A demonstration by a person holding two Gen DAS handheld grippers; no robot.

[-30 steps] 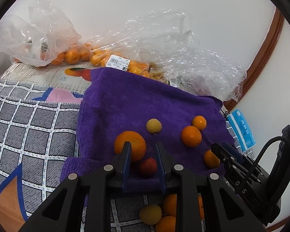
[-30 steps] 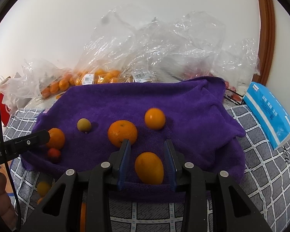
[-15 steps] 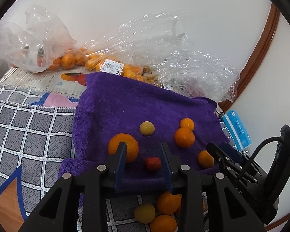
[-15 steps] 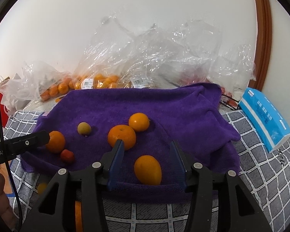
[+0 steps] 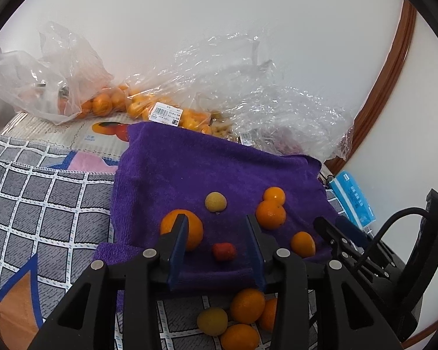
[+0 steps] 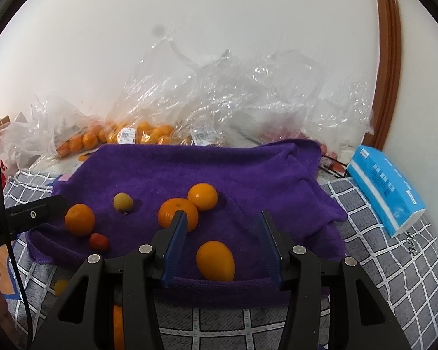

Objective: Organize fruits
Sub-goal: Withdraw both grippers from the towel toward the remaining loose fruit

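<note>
My left gripper [image 5: 216,234] has its fingers spread wide, gripping nothing. A small red fruit [image 5: 224,251] lies between them on the purple towel [image 5: 189,172], clear of both blue pads. The left pad overlaps a large orange [image 5: 182,229] in this view; I cannot tell whether they touch.

My right gripper [image 6: 222,233] is likewise spread and empty. An oval orange fruit [image 6: 215,260] lies between its fingers, nearer the towel's front edge, with a gap on either side. The left pad overlaps a round orange [image 6: 178,214], which touches a second orange [image 6: 203,197] behind it.

Farther out on the towel sits a small yellow fruit [image 6: 123,201], apart from the others. Most of the towel's rear half is bare cloth. Its right side is bunched into a fold [image 6: 303,172].

Off the towel's front edge, in the left wrist view, a cluster of oranges [image 5: 246,306] and a yellow fruit [image 5: 212,320] rests on the checked cloth [image 5: 43,192].

Along the towel's back edge, clear plastic bags [image 6: 219,96] holding more oranges are heaped against the white wall. A blue tissue pack [image 6: 385,195] lies on the checked cloth, just right of the towel. Brown wooden trim [image 6: 389,58] borders the wall there.
</note>
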